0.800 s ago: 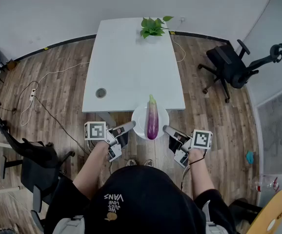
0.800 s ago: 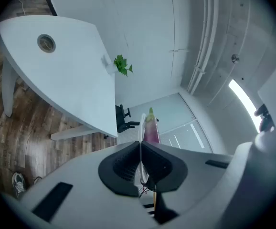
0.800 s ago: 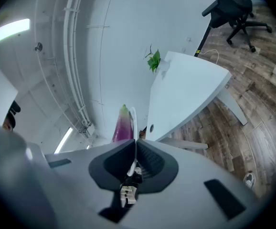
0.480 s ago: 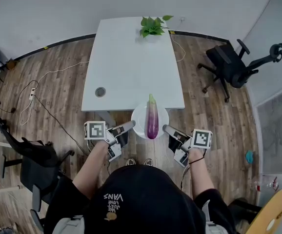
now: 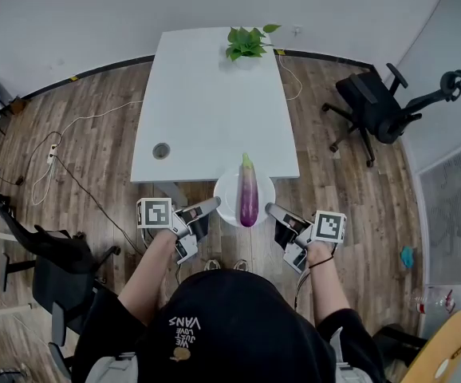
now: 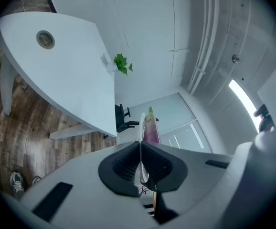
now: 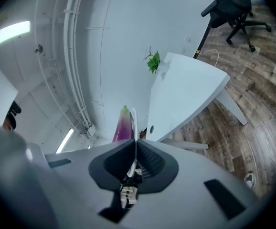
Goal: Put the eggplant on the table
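Eggplant (image 5: 248, 198) hides part of plate (image 5: 227, 199) clamped by left gripper (image 5: 214, 205), right gripper (image 5: 270, 209).

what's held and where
The white plate bearing the eggplant: left hand-held gripper on its left rim, right hand-held gripper on its right rim.

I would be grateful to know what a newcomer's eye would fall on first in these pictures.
The purple eggplant lying on a white plate, right in front of the person at the near edge of the white table. The left gripper and right gripper each clamp the plate's rim from opposite sides. A green plant stands at the table's far end.
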The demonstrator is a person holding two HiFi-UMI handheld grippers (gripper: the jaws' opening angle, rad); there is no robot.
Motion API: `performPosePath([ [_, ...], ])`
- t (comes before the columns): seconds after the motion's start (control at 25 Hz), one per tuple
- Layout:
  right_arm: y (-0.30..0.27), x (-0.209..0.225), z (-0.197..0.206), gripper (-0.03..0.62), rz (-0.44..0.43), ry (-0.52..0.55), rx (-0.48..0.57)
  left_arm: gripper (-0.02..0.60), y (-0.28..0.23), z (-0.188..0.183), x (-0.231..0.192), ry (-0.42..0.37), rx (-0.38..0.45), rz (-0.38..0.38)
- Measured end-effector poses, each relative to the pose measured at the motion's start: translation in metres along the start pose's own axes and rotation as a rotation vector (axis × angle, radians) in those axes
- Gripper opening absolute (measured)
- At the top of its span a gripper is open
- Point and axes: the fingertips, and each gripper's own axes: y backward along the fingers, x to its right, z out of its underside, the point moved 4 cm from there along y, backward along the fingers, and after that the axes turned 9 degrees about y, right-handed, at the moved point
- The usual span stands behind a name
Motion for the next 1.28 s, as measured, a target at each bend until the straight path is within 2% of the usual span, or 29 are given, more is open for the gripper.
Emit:
performPosePath([
  [0.36, 0.005, 0.013, -0.011, 0.026, -0.020, -0.010, -0.047, 0.020, -0.013, 0.004, -0.005, 0.010, 0.047, -0.006],
  [0.52, 0.002, 0.022, -0.018, 0.026, -0.029, -0.004, -0.087, 0.020, -0.020, 0.003, -0.007, 0.045, 0.070, 0.012],
  [0.72, -0.009, 0.032, -0.024, 0.026, -0.020, -0.027, -0.103, 0.020, -0.021, -0.010, -0.019, 0.044, 0.080, -0.008],
  [1.0, -0.042, 0.050, -0.061, 0.026, -0.015, -0.015, -0.078, 0.020, -0.037, -0.063, -0.026, 0.017, 0.063, -0.005],
  [1.16, -0.068, 0.058, -0.088, 0.026, -0.003, 0.003, -0.057, 0.020, -0.045, -0.101, -0.023, 0.041, 0.049, 0.020],
  [1.28, -0.089, 0.060, -0.106, 0.026, -0.008, 0.000, -0.038, 0.020, -0.045, -0.132, -0.027, 0.012, 0.036, 0.009],
])
